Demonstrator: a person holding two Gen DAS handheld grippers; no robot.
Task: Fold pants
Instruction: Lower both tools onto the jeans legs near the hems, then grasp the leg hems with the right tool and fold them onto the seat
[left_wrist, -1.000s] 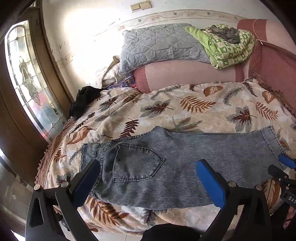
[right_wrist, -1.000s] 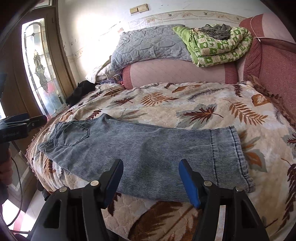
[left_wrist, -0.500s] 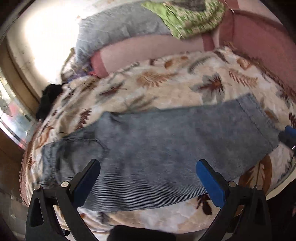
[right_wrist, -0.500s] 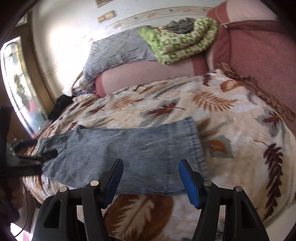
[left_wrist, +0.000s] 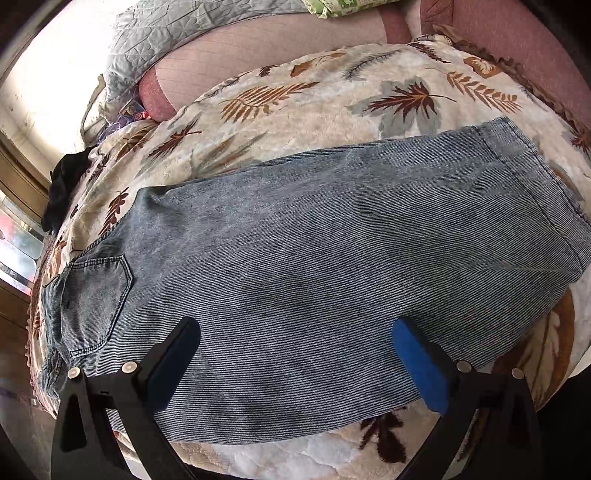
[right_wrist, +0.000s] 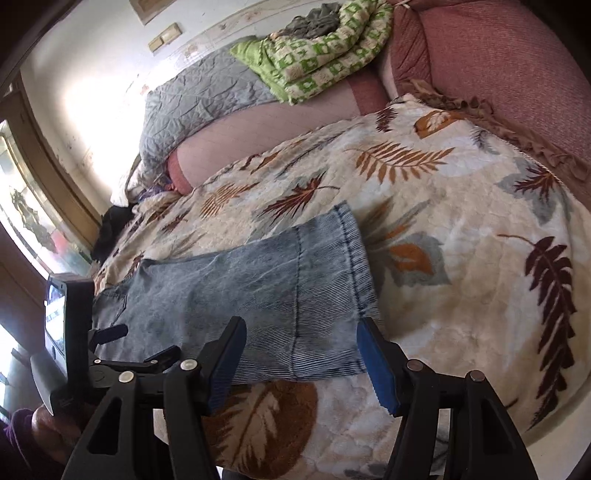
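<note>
while the pants (left_wrist: 314, 266) lie flat on the bedspread (left_wrist: 332, 110), both hand-held grippers (left_wrist: 295, 362) (right_wrist: 299, 362) gape wide, empty.

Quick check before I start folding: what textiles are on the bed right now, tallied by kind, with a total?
Denim pants, laid flat: 1
Leaf-print bedspread: 1
Grey quilted cover: 1
Green patterned blanket, folded: 1
Dark grey garment on top of that blanket: 1
Black garment at the bed's edge: 1
Total: 6

Faded blue denim pants (left_wrist: 314, 266) lie flat across the leaf-print bedspread (left_wrist: 332, 107); back pocket up; hem rightward
</note>
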